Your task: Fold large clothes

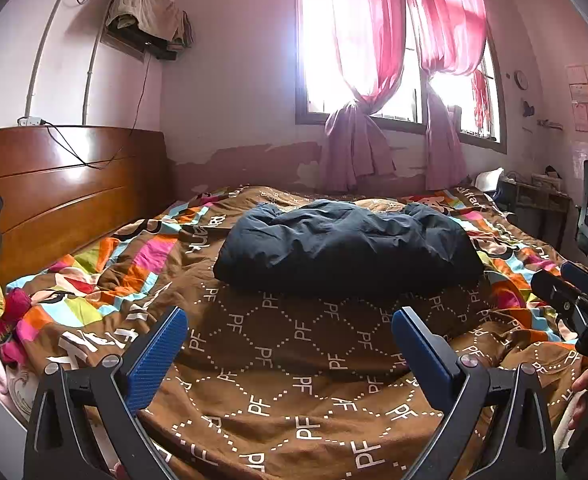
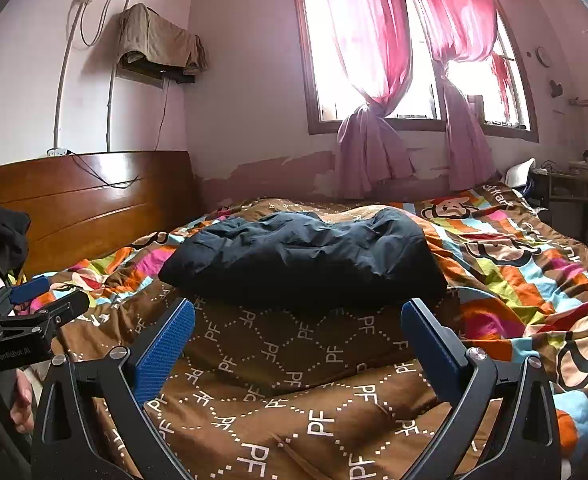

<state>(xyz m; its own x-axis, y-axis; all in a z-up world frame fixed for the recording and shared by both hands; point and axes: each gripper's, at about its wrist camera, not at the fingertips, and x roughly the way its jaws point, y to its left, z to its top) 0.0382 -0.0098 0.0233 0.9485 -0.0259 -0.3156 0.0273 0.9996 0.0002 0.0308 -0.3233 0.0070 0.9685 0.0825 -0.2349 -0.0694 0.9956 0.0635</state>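
Both the left gripper (image 1: 290, 344) and right gripper (image 2: 297, 338) gape wide, empty; each should pinch a near corner of the dark garment (image 1: 345, 248) ahead.

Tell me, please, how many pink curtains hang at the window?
2. One curtain hangs on the window's left side, knotted near the sill; the other curtain hangs to its right, also tied low. Glare may hide further fabric.

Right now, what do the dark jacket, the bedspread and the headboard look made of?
Dark jacket: seemingly thin synthetic shell over padding; puffy, finely crinkled, faint sheen.
Bedspread: soft printed fabric, matte, probably cotton or a blend; it rumples into soft folds.
Headboard: wood or wood veneer, glossy varnish; window glare shows on its panels.
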